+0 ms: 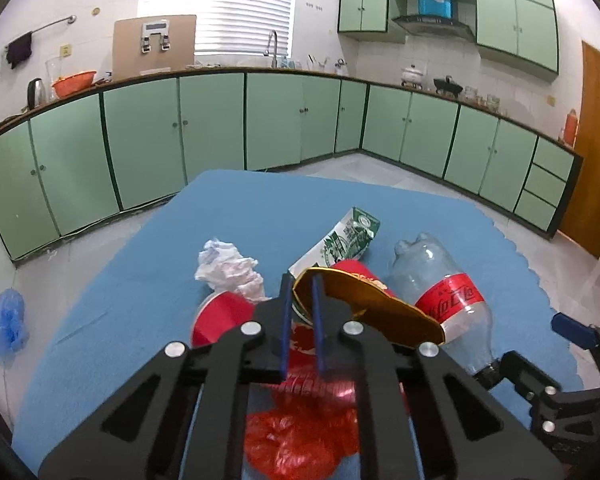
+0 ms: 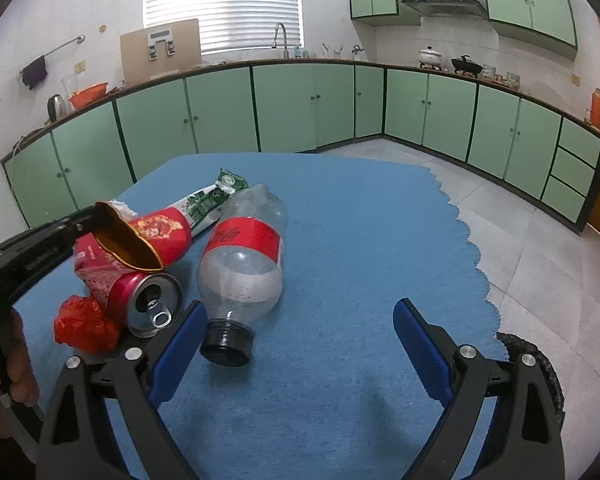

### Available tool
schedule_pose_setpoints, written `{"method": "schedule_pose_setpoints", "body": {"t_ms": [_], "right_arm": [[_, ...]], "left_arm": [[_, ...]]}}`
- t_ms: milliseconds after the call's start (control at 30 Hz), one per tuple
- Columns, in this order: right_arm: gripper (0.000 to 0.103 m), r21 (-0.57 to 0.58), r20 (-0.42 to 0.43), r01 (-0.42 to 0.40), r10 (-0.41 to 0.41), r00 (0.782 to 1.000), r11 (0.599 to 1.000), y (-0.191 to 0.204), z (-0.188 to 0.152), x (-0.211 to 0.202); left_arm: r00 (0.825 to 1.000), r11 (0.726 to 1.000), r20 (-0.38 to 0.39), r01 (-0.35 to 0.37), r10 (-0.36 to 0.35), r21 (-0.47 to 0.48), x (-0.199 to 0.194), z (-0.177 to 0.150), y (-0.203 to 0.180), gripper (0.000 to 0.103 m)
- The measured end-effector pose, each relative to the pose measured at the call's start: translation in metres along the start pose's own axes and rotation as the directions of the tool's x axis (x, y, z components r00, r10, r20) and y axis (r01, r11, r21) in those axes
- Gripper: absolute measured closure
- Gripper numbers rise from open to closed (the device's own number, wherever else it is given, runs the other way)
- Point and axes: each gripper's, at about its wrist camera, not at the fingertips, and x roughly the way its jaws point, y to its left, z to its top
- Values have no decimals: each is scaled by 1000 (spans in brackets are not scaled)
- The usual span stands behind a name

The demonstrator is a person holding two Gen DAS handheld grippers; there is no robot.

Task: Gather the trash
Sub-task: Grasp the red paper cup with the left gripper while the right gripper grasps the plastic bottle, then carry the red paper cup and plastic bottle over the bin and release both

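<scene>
Trash, assorted, heaped on the blue-covered counter, lower-left quarter of the right wrist view; centre and lower centre of the left wrist view

Item held: red paper cup with gold lining, lying on its side. Left gripper has its blue pads drawn close together on the cup's gold rim, one pad inside the mouth and one outside; clamped on the rim. In the right wrist view that gripper comes in from the left edge, and the cup's long axis runs from the rim at left toward the upper right.

Other items: plastic cola bottle, long axis running from upper centre down to its black cap at lower centre; drink can, mouth facing the camera; crumpled red bag; green-and-white carton; crumpled white paper.

Right gripper: jaws wide apart, nothing between them, low in its frame. Bottle cap lies just beside its left finger, up and left of the gap.

Judgement: right gripper is nearer the bottle, and would close across the neck, square to that axis
</scene>
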Motion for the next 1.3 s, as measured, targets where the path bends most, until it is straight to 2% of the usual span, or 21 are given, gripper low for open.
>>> {"method": "schedule_pose_setpoints", "body": {"t_ms": [167, 500, 600, 700, 767, 900, 1300], "right_arm": [[11, 2, -5, -13, 13, 1000, 1000, 3, -1, 0], [17, -9, -45, -19, 18, 999, 1000, 16, -3, 13], [31, -19, -77, -19, 17, 997, 1000, 21, -2, 21], [52, -19, -96, -29, 27, 995, 999, 25, 0, 24], [71, -21, -104, -33, 31, 994, 999, 25, -1, 25], [71, -9, -121, -52, 50, 991, 999, 23, -2, 23], [71, -8, -54, -67, 67, 996, 998, 4, 8, -16]], "left_arm": [[997, 999, 63, -38, 39, -11, -27, -11, 4, 97], [996, 997, 42, -71, 73, -39, -26, -26, 15, 95], [997, 997, 30, -68, 69, -47, -23, -29, 18, 94], [998, 996, 25, -60, 62, -59, -23, -30, 22, 95], [998, 997, 29, -58, 60, -59, -24, -29, 22, 95], [998, 997, 45, -48, 50, -56, -28, -29, 20, 97], [993, 999, 111, -24, 27, -31, -49, -15, 0, 98]]}}
